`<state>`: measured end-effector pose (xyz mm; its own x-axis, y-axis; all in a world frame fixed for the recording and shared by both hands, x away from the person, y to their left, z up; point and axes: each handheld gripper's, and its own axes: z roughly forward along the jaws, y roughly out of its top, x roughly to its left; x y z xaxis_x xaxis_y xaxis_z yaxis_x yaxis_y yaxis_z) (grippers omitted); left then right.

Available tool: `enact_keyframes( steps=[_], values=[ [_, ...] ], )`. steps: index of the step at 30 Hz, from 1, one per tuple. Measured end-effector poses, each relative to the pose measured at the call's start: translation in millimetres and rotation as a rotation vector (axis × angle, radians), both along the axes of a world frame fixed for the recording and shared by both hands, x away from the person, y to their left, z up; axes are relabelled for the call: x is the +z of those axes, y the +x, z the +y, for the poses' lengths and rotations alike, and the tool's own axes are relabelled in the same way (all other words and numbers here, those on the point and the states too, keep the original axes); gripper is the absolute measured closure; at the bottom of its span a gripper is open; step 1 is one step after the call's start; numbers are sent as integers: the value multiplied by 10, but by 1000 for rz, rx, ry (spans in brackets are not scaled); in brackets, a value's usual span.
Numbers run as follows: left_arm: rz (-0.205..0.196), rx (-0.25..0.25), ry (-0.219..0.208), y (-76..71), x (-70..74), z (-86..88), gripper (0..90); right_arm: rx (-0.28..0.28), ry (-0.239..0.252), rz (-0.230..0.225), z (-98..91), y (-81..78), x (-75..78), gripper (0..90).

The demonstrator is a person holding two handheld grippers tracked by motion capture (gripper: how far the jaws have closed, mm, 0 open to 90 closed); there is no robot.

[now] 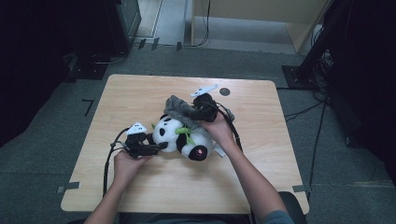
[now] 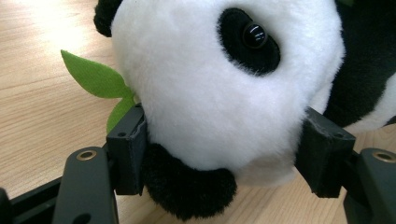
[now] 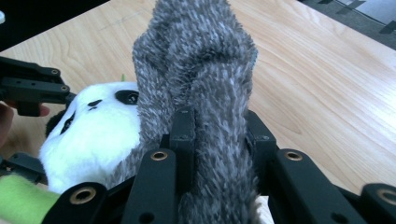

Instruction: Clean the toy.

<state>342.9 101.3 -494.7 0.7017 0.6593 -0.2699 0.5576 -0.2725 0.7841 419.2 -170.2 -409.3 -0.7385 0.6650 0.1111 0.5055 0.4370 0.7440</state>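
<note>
We have the plush panda [image 1: 180,136] lying on its side near the middle of the wooden table [image 1: 140,186], a little toward the near edge, and both tools already have a hold. Our left gripper [image 1: 159,148] has its jaws clamped on the panda's head, the pads sunk into the white pile on either side with the black ear [image 2: 189,191] bulging out between them. Our right gripper [image 1: 198,114] has its jaws pinched nearly together on a fuzzy grey cloth [image 3: 201,93], which stands up in a thick fold from between them and drapes against the panda's back, on the side toward the far edge.

As we judge it, the gripping is done and the real work is left: the grey piece is neither wrapped round the toy nor clear of it, and we cannot tell which way it is meant to go.

The panda is soft, rounded and short-piled, with a glossy bead eye [image 2: 254,33] and flat green felt leaves [image 2: 95,77]. The grey cloth is shaggier and flecked; the tabletop is smooth pale wood grain
</note>
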Motion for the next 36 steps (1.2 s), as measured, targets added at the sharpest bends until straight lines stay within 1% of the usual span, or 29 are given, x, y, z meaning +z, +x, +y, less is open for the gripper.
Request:
enact_keyframes(
  steps=[3, 8, 12, 14, 16, 18, 21, 23, 25, 28, 29, 31, 33, 34, 36],
  values=[
    [-3, -1, -4, -2, -7, 4, 298, -13, 13, 6, -44, 11, 10, 713],
    [-4, -3, -4, -5, -18, 12, 296, -46, 27, -6, -140, 22, 56, 728],
    [-5, -6, -7, -7, -27, 19, 292, -61, 53, -6, -224, 13, 107, 732],
    [-12, -7, -9, -9, -37, 25, 287, -58, 86, -4, -255, -8, 155, 738],
    [-12, -8, -3, -18, -34, 23, 281, -48, 105, -24, -259, -58, 236, 739],
    [-14, -8, 4, -28, -28, 18, 277, -36, 98, -45, -236, -107, 313, 739],
    [-14, -3, 4, -36, -27, 13, 273, 0, 114, -84, -164, -207, 434, 739],
    [-16, -6, 7, -40, -25, 12, 271, 20, 122, -93, -105, -259, 469, 739],
    [-16, -3, 4, -42, -27, 11, 270, 54, 136, -93, -14, -317, 487, 739],
    [-21, -1, 6, -48, -27, 9, 270, 92, 137, -94, 119, -384, 477, 739],
    [-25, -2, 6, -51, -30, 9, 270, 106, 136, -89, 176, -400, 453, 739],
    [-31, 0, 7, -57, -34, 8, 270, 127, 136, -66, 248, -403, 392, 738],
    [-35, -1, 10, -63, -32, 6, 270, 144, 124, -33, 327, -392, 289, 737],
    [-38, -2, 13, -66, -33, 6, 270, 147, 118, -24, 346, -385, 255, 737],
    [-39, -1, 13, -67, -36, 6, 271, 154, 109, 9, 391, -361, 158, 731]
  ],
)
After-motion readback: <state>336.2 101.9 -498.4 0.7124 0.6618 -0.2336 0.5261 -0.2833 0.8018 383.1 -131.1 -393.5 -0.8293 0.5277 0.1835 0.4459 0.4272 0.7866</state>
